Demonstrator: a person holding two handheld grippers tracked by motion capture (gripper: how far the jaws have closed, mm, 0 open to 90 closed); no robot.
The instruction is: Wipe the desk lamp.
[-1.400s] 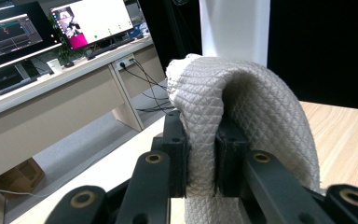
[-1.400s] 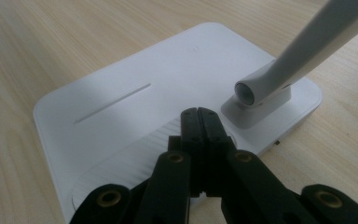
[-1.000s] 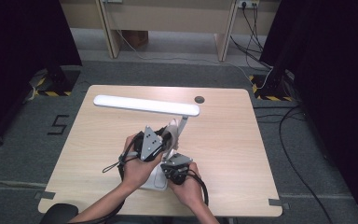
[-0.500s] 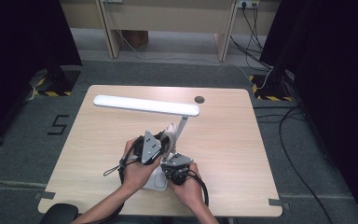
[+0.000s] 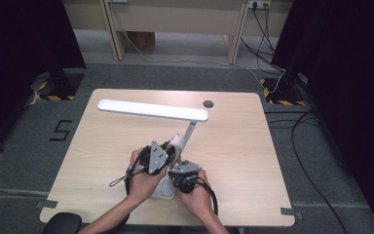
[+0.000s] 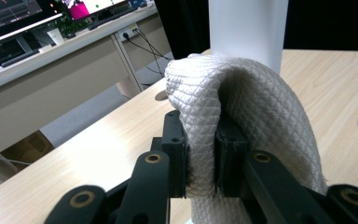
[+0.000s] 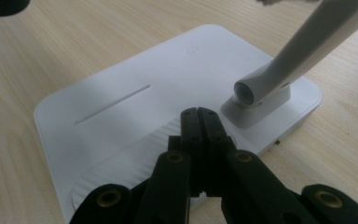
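A white desk lamp stands on the table, with its long head (image 5: 153,110) high, a slanted arm (image 5: 190,134) and a flat base (image 5: 164,191) near the front edge. My left gripper (image 5: 169,150) is shut on a white quilted cloth (image 5: 176,141), which lies against the lamp's arm. In the left gripper view the cloth (image 6: 256,107) folds over between the pads of that gripper (image 6: 200,154), with the arm (image 6: 247,28) right behind it. My right gripper (image 7: 198,116) is shut with nothing in it, and its tips rest on the base (image 7: 144,74) beside the arm's hinge (image 7: 254,93).
The wooden table (image 5: 253,161) has a round cable hole (image 5: 208,104) at the back. A dark rounded object (image 5: 61,223) sits at the front left corner. Cables (image 5: 311,146) run over the floor on the right, and desks stand beyond the table.
My left gripper has sunk a little along the lamp's arm with the cloth in it. The right gripper has stayed on the base.
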